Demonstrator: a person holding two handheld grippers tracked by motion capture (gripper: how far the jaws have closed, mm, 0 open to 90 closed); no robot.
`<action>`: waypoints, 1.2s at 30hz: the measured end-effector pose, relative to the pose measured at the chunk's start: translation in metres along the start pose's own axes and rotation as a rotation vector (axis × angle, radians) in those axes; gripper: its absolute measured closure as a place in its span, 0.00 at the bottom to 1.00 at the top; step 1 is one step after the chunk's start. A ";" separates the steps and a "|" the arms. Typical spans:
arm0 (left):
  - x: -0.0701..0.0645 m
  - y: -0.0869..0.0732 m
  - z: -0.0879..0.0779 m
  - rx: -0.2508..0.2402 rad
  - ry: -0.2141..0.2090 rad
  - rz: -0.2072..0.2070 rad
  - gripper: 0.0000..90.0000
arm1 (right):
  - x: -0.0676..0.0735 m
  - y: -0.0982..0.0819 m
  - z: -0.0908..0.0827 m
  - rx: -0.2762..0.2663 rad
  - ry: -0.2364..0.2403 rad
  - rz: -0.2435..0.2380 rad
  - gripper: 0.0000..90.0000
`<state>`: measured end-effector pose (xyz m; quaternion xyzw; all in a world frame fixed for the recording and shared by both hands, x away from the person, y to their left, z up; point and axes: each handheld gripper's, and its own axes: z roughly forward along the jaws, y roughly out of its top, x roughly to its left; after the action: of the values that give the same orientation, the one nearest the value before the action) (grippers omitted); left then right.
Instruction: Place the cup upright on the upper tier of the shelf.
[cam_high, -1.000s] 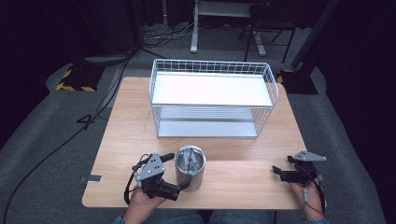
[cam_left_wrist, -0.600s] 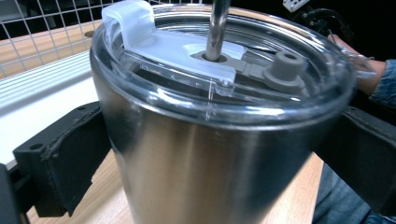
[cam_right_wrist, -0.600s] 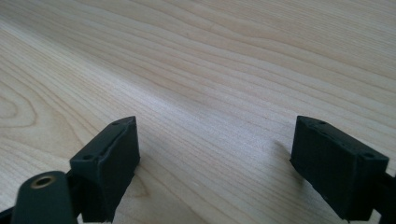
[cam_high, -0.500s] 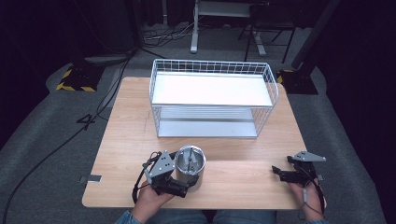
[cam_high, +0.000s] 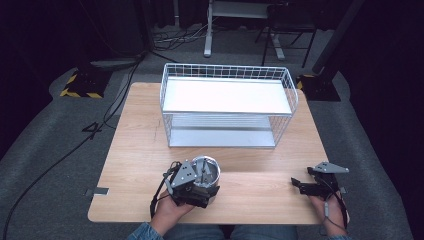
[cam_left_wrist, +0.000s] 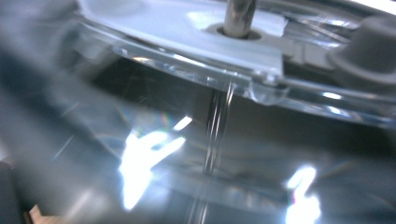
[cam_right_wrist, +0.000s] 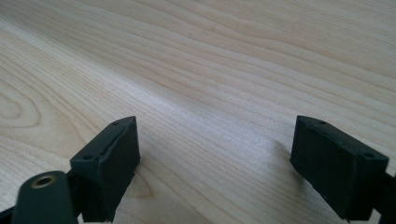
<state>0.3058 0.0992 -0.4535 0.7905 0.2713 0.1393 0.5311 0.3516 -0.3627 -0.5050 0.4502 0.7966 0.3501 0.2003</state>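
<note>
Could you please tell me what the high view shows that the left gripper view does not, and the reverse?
High view: the white wire two-tier rack on the light wooden table, and the left claw at the shiny cylindrical container. Left gripper view: its clear lid and metal rod, close up. Both: that container.

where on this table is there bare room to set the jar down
Bare wood lies between the glass jar and the right gripper, and along the table's left edge beside the wire rack. The rack's white top shelf is bare too. The front-left is crowded by the left gripper.
</note>
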 end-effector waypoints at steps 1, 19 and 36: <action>0.000 0.000 0.000 -0.003 0.006 0.006 0.02 | 0.000 0.000 0.000 0.000 0.000 0.000 0.18; 0.000 0.000 0.001 -0.013 0.008 0.016 0.03 | 0.000 0.000 0.000 -0.002 -0.002 -0.003 0.18; 0.002 0.021 -0.015 0.029 -0.001 0.015 0.04 | 0.001 0.000 0.000 -0.005 -0.004 -0.008 0.19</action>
<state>0.3060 0.1061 -0.4284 0.8002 0.2669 0.1389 0.5188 0.3510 -0.3625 -0.5048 0.4473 0.7972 0.3504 0.2041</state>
